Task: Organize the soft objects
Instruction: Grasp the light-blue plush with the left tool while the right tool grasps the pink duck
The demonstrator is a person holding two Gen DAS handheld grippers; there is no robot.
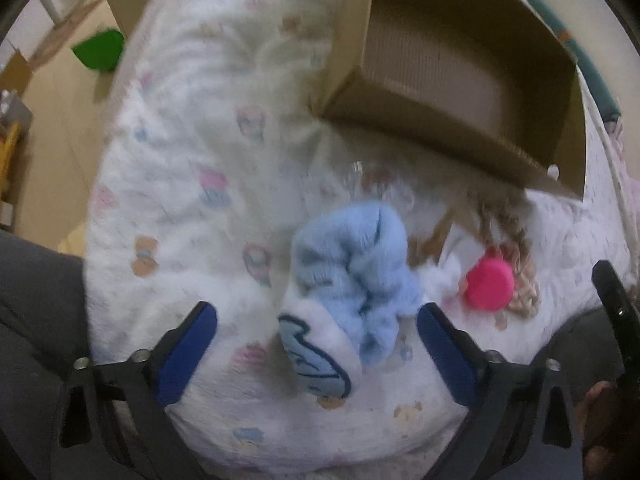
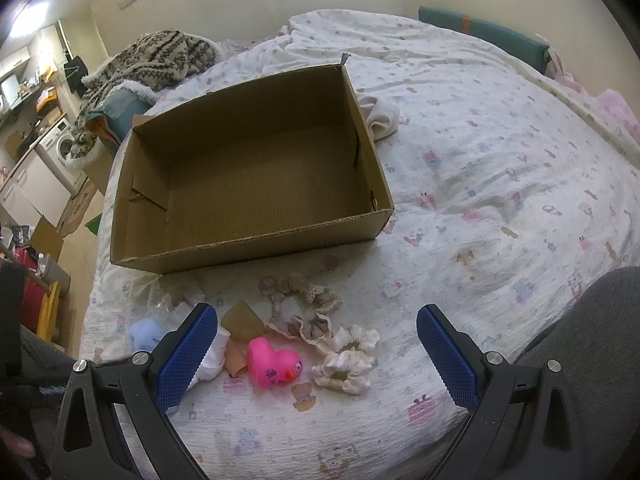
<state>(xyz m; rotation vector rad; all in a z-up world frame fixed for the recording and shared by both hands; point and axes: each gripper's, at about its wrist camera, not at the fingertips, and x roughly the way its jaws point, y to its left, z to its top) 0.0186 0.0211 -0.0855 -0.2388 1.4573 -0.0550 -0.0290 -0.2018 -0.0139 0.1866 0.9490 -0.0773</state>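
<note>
An empty cardboard box (image 2: 256, 184) stands on the bed; it also shows in the left wrist view (image 1: 452, 80). A fluffy blue and white sock (image 1: 352, 280) lies between the fingers of my open left gripper (image 1: 316, 320), just beyond the tips. A pink rubber duck (image 2: 272, 364) lies in front of my open right gripper (image 2: 318, 328), with beige scrunchies (image 2: 304, 308) and white scrunchies (image 2: 348, 356) beside it. The duck also shows in the left wrist view (image 1: 490, 284). The blue sock (image 2: 146, 332) peeks out left of the right gripper's left finger.
The bed has a white printed sheet (image 2: 480, 168). A white cloth (image 2: 380, 114) lies behind the box. A knitted blanket (image 2: 148, 64) is heaped at the far left. A teal cushion (image 2: 484, 36) sits at the far edge. A washing machine (image 2: 60, 144) stands beyond the bed.
</note>
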